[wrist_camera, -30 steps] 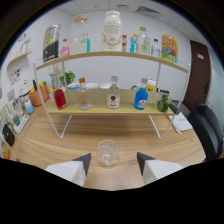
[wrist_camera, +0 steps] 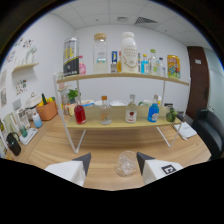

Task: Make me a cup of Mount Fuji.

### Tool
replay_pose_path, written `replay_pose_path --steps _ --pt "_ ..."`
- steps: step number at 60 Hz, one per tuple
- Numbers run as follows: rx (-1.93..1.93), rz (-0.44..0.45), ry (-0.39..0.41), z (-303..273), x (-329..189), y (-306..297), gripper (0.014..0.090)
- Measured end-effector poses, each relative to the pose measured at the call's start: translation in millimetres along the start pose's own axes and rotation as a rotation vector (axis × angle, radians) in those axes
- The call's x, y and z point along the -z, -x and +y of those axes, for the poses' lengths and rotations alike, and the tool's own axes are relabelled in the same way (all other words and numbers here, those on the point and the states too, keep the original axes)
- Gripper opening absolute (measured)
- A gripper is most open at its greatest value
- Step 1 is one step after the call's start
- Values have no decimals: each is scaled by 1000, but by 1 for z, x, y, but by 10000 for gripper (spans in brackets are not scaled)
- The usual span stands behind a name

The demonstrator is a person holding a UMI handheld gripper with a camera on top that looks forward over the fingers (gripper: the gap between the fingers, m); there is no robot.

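We see the gripper (wrist_camera: pixel 113 167) level over the wooden desk (wrist_camera: pixel 100 145), jaws wide apart. Between them, gaps either side, a clear faceted glass cup (wrist_camera: pixel 126 163) stands on the desk. Beyond the jaws, a white-framed wooden shelf (wrist_camera: pixel 120 125) carries a red bottle (wrist_camera: pixel 79 114), two clear bottles, a blue bottle (wrist_camera: pixel 153 113); tall jars line the upper board.

clear glass cup (wrist_camera: pixel 126 163) — matt wood-grain table (wrist_camera: pixel 100 150)
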Motion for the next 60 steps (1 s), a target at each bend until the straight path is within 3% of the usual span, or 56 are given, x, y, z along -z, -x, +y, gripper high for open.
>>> replay_pose_path --steps 2,12,22,30,40,60 --pt "-5 -14 -36 -12 -6 8 856" --pt "-8 -44 -153 -67 -55 33 856" --pt "-14 -21 -188 -97 -115 31 839" --pt "-16 12 -176 -99 -155 25 676" --pt "10 20 -147 -87 -175 26 371" --pt "7 16 -172 -94 -152 33 352"
